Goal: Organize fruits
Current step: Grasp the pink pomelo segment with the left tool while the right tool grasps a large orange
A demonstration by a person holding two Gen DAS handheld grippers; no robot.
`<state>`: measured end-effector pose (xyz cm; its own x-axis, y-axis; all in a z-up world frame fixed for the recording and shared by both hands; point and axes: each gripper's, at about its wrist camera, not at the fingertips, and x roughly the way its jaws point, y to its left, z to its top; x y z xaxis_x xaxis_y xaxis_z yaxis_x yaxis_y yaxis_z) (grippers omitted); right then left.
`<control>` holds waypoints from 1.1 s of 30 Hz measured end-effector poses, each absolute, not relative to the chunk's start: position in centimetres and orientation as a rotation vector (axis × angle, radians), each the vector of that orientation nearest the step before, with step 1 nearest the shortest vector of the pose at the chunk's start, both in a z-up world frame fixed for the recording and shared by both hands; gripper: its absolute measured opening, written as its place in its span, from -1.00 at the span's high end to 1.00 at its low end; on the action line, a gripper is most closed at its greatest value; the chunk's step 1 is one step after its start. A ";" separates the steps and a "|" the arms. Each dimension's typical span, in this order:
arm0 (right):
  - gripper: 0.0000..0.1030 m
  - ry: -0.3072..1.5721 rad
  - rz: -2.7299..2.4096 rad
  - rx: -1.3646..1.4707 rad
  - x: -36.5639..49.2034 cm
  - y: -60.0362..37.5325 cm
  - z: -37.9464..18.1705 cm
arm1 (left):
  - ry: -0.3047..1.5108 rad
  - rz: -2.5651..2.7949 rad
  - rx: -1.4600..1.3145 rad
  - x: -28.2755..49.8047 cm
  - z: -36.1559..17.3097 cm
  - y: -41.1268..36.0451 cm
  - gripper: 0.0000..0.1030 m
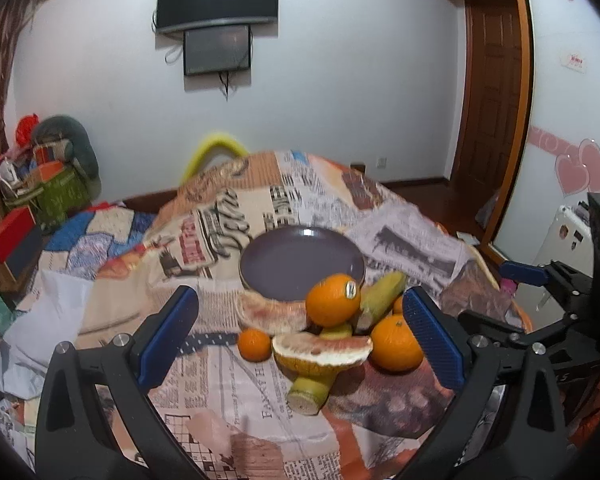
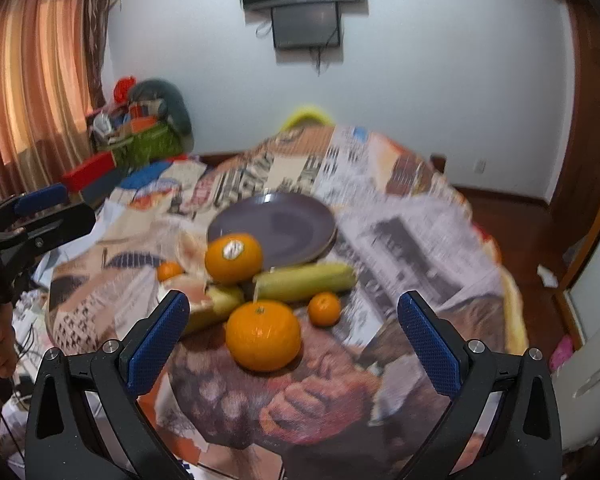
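Left claw [image 1: 300, 340] was released, fingers spread wide around the pile on the newspaper-covered counter [image 1: 240, 400]: small mandarin [image 1: 254, 345], pomelo wedge [image 1: 322, 350], stickered orange [image 1: 333, 300] on top, purple plate [image 1: 296, 264] bare just behind. Pomelo wedges looked soft and tear-prone (take them by the rind, not the flesh), corn cob [image 2: 306, 280] stiff and easy across its middle. Right claw [image 2: 292, 344] was also released, large orange [image 2: 263, 335] between its fingers but untouched; firm, round, waxy, likely to roll, so squeeze at the equator.
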<state>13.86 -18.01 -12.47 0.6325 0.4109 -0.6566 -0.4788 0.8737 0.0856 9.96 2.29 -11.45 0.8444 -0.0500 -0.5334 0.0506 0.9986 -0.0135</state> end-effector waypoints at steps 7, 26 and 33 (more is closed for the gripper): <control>-1.00 0.852 0.532 -0.102 15.4 -17.1 -16.0 | 0.686 -0.047 -0.043 12.6 -15.1 3.4 -0.98; -0.27 0.978 0.690 -0.049 17.3 -15.9 -19.5 | 0.882 -0.080 -0.107 17.1 -19.4 2.2 -0.98; -0.26 0.974 0.668 -0.051 17.3 -17.3 -18.8 | 0.966 -0.083 -0.104 18.4 -20.8 0.7 -0.98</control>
